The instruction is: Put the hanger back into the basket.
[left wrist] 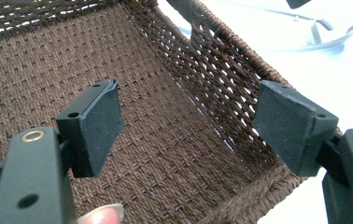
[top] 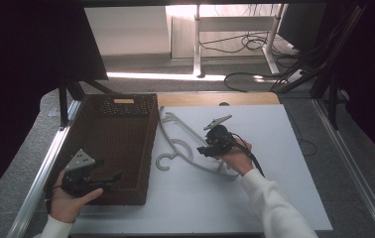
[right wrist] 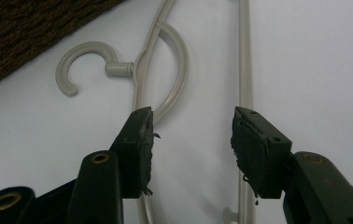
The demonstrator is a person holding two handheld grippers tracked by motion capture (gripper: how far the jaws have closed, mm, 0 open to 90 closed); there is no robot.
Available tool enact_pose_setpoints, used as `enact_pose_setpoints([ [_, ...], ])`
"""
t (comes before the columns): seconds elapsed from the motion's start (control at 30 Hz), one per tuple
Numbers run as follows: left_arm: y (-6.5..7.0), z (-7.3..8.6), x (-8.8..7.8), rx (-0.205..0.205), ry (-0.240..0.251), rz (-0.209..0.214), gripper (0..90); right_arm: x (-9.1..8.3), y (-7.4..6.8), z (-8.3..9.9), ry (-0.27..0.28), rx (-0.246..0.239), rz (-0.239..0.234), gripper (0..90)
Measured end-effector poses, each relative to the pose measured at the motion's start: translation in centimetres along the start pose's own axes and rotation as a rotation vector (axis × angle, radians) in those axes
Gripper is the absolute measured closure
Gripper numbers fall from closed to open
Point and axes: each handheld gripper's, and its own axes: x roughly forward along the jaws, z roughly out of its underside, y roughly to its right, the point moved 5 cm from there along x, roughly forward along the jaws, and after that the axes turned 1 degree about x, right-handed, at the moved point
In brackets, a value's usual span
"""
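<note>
Hanger [top: 185,148] lies flat on the white table [top: 284,198], just beside the brown basket [top: 126,106], hook end near the basket wall. Right gripper [top: 206,150] hangs over it w/ jaws partway apart. Nothing is pinched yet; pads don't press on anything. Left gripper [top: 111,179] waits at the basket's near corner, jaws wide apart, holding nothing.

What could go wrong, my guess:
- Jaws sit between two thin bars of the hanger. If they close right here, they may grab air, or nip just one bar at its edge & it slips out.
- Hanger is flat & thin on a smooth top. Pads may skid over it or push it away instead of lifting it.
- Grabbed far from the middle, it would tip & swing, & the hook could catch on the basket rim.

Diff. views help in diff. ways. Right gripper view shows the hook [right wrist: 79,65], the curved neck & the straight bar [right wrist: 244,56] up close, plus how the jaws line up w/ them; high view is too small for that. High view shows both hands, the whole basket & how near the hanger is to it. Left gripper view looks inside the basket [left wrist: 165,140], bare woven floor, nothing in it that I can see.
</note>
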Motion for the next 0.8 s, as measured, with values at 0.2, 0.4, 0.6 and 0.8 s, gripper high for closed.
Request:
enact_pose_setpoints([
  [0.2,-0.1,0.1,0.0,0.001,-0.003,-0.001,22.9,1.0,-0.7,-0.4,-0.023,-0.022,-0.002,51.1],
  [0.4,-0.1,0.1,0.0,0.002,-0.002,-0.002,22.9,2.0,-1.1,-0.8,-0.040,-0.023,-0.011,52.6],
  [0.6,-0.1,0.0,0.0,0.003,-0.001,-0.002,22.9,3.4,-1.3,-1.4,-0.064,-0.023,-0.001,53.9],
  [0.8,-0.1,0.1,0.0,0.003,-0.001,-0.003,22.9,4.7,-1.3,-1.9,-0.086,-0.022,0.019,55.0],
])
